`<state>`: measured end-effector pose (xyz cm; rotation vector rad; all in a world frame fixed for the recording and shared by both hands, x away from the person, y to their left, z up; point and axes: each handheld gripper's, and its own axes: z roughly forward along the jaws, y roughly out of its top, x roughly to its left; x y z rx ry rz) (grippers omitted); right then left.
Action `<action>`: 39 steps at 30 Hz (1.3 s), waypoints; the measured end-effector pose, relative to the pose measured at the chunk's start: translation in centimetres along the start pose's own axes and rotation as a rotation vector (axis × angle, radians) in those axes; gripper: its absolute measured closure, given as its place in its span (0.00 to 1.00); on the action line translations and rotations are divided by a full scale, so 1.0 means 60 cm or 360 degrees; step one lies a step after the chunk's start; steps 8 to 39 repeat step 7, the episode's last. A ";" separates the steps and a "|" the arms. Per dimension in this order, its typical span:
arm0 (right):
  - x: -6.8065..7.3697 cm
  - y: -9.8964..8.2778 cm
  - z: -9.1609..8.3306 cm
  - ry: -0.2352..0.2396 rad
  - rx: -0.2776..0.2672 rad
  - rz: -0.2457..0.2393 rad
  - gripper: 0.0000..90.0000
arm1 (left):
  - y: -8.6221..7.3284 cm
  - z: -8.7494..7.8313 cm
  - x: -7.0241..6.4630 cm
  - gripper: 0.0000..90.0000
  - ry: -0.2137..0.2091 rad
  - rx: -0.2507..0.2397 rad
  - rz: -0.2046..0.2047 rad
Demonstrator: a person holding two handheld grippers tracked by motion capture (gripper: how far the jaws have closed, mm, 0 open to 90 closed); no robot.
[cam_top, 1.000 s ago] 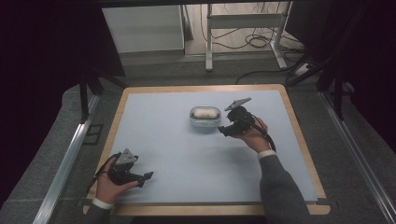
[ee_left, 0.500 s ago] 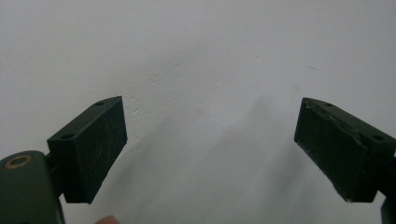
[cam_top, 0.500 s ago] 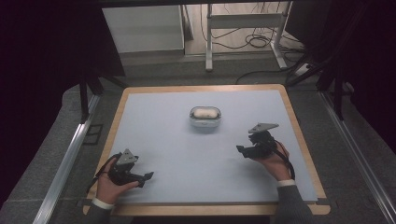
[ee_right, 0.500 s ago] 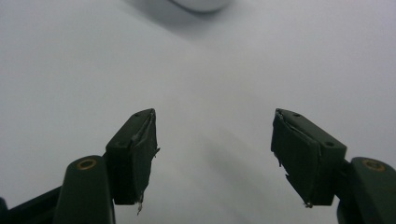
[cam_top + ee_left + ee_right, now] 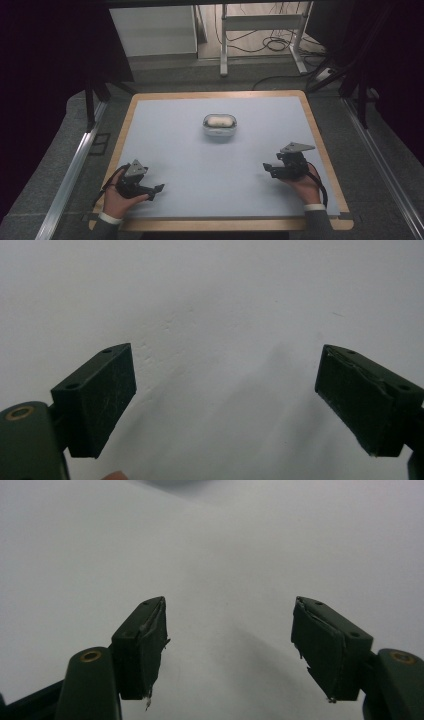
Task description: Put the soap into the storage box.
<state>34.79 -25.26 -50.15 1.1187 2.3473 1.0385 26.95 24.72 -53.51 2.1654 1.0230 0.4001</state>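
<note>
A small clear plastic container with rounded corners (image 5: 219, 126), holding a pale, lumpy, dough-like mass, sits alone on the pale blue tabletop with the light wooden border (image 5: 200, 165), a little beyond the middle and well apart from both hands; nothing touches it. The left gripper (image 5: 156, 189) rests at the near left corner of the table, its jaws spread wide with bare surface between them, as the left gripper view confirms (image 5: 225, 395); the right gripper (image 5: 268, 169) sits near the right edge, likewise wide open and holding nothing, its worn jaw pads visible in the right gripper view (image 5: 229, 640).

The container looks light and fairly stiff, though thin plastic of this kind probably flexes under a hard squeeze; its walls seem smooth and may slip, so a moderate grip seems wise; the contents look soft and could shift if it tips. The best hold is likely across the two long sides, low on the walls, keeping it level; whether a lid covers it cannot be told.
</note>
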 end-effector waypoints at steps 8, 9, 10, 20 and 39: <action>0.002 -0.002 -0.001 -0.0037 -0.0007 -0.0003 0.31 | 0.000 -0.003 0.001 0.11 -0.0004 -0.0015 -0.0008; 0.002 -0.002 -0.001 -0.0037 -0.0007 -0.0003 0.31 | 0.000 -0.003 0.001 0.11 -0.0004 -0.0015 -0.0008; 0.002 -0.002 -0.001 -0.0037 -0.0007 -0.0003 0.31 | 0.000 -0.003 0.001 0.11 -0.0004 -0.0015 -0.0008; 0.002 -0.002 -0.001 -0.0037 -0.0007 -0.0003 0.31 | 0.000 -0.003 0.001 0.11 -0.0004 -0.0015 -0.0008; 0.002 -0.002 -0.001 -0.0037 -0.0007 -0.0003 0.31 | 0.000 -0.003 0.001 0.11 -0.0004 -0.0015 -0.0008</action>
